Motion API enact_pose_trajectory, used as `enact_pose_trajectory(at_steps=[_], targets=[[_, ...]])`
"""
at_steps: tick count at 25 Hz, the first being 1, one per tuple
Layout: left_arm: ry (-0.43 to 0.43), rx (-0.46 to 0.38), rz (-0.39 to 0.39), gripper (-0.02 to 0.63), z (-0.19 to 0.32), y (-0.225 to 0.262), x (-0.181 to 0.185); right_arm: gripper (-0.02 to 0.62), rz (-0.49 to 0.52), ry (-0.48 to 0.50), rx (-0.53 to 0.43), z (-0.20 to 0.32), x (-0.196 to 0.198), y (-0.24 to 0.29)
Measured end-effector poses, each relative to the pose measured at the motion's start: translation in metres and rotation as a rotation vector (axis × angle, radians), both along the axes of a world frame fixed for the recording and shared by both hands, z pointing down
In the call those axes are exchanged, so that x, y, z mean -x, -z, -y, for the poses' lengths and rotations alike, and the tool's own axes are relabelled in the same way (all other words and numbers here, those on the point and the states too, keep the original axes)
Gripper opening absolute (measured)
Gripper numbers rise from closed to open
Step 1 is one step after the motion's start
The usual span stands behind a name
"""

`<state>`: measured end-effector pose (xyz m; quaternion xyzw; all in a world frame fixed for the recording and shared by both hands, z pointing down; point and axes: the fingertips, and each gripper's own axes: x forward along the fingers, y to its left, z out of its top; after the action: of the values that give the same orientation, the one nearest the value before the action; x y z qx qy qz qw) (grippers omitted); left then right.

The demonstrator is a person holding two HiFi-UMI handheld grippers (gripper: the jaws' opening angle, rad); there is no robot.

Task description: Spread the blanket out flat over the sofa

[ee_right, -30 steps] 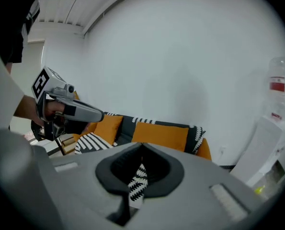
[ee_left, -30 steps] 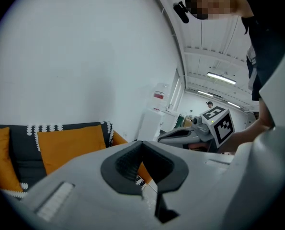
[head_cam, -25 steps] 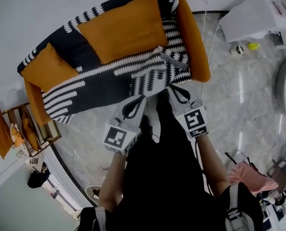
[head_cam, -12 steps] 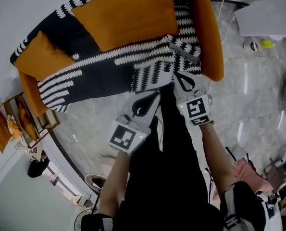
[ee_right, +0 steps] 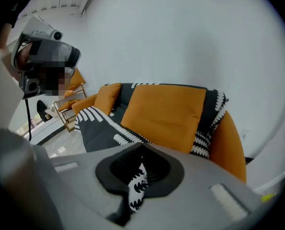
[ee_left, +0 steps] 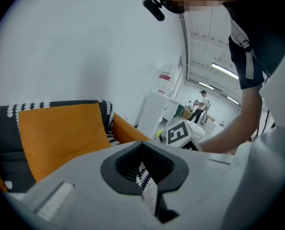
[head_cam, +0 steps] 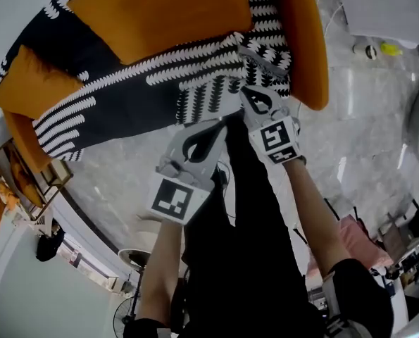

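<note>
A black blanket with white stripes [head_cam: 124, 97] lies over the seat and back of an orange sofa [head_cam: 304, 41], with its front edge hanging toward the floor. A bunched fold of it sits near the sofa's right arm. My left gripper [head_cam: 208, 125] is shut on the blanket's front edge. A strip of the patterned cloth [ee_left: 143, 176] shows between the closed jaws of the left gripper [ee_left: 143, 169]. My right gripper [head_cam: 250, 94] is also shut on that edge, just right of the left one. Patterned cloth [ee_right: 138, 186] is pinched in the right gripper [ee_right: 141, 174].
An orange back cushion [head_cam: 160, 13] leans on the sofa and a smaller one [head_cam: 33, 90] lies at its left end. A shelf rack [head_cam: 19, 182] stands at the left. White furniture [head_cam: 392, 13] and a small yellow object [head_cam: 387, 48] are at the right. Pink cloth [head_cam: 350, 234] lies behind me.
Both grippers have sunk toward the sofa's front, keeping hold of the blanket's edge. The sofa now fills more of the head view.
</note>
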<state>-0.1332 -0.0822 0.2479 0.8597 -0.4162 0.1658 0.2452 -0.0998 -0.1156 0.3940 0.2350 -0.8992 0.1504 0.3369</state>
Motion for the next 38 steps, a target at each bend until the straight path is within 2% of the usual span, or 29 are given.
enact_pose_trajectory(at_steps=[2,5,9,12,15,19,24,29,34,38], targets=[[0.009,0.014,0.002,0.006,0.004,-0.014,0.003,0.003,-0.024,0.017,0.020,0.003,0.004,-0.020],[0.050,0.035,-0.041,0.006,0.008,-0.029,0.007,0.009,-0.064,0.041,0.058,0.007,0.007,-0.049],[0.020,0.038,-0.015,0.006,0.007,-0.054,0.007,0.025,-0.112,0.041,0.073,0.017,0.008,-0.081],[0.012,0.062,-0.016,0.006,0.008,-0.077,0.010,0.047,-0.148,0.041,0.097,0.024,0.005,-0.109],[0.041,0.083,-0.026,0.006,0.013,-0.100,0.012,0.082,-0.189,0.052,0.119,0.028,0.001,-0.137],[0.078,0.082,-0.045,0.006,0.017,-0.108,0.021,0.130,-0.214,0.045,0.130,0.030,0.007,-0.161],[0.071,0.094,-0.023,0.006,0.017,-0.118,0.024,0.167,-0.256,0.024,0.135,0.036,0.008,-0.193],[0.107,0.106,-0.014,0.006,0.018,-0.121,0.032,0.167,-0.289,0.044,0.175,0.033,0.011,-0.221],[0.163,0.090,0.007,0.006,0.008,-0.117,0.041,0.149,-0.323,0.062,0.142,0.031,0.015,-0.231],[0.169,0.091,0.020,0.006,0.005,-0.117,0.041,0.127,-0.353,0.085,0.128,0.033,0.013,-0.237]])
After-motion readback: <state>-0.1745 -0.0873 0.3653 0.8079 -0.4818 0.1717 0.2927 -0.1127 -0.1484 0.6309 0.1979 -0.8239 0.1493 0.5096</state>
